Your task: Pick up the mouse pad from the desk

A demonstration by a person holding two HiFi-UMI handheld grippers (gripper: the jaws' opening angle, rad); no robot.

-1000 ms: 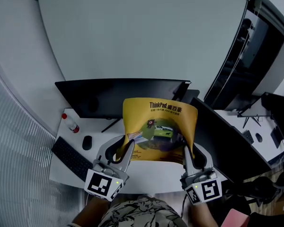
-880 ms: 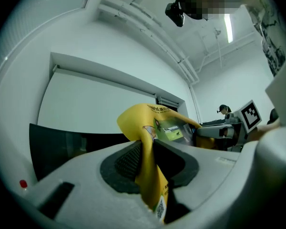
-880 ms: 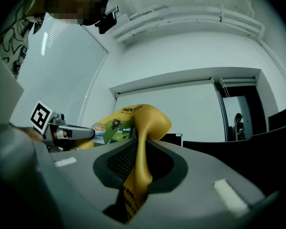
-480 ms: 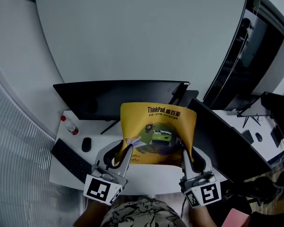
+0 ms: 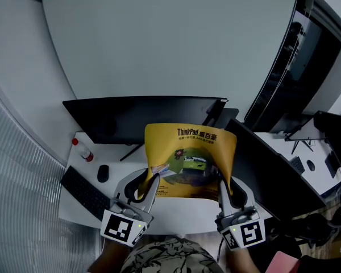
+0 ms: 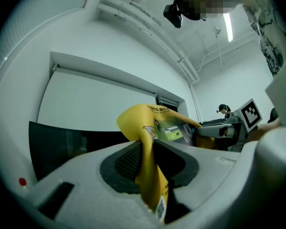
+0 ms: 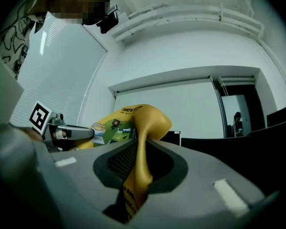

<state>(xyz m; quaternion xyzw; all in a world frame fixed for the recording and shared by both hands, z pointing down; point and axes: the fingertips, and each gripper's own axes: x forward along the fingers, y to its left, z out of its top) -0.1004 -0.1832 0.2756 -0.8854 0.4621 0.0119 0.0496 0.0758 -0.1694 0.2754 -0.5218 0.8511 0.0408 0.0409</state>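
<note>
The yellow ThinkPad mouse pad [image 5: 190, 161] stands lifted above the desk [image 5: 182, 206], stretched left to right, the left gripper [image 5: 152, 180] pinching its near-left corner and the right gripper [image 5: 223, 181] its near-right (neither nearer).

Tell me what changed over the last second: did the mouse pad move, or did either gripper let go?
Nothing visibly changed. The left gripper and right gripper stay clamped on the lower corners of the yellow mouse pad, holding it upright above the desk, in front of the monitor.
</note>
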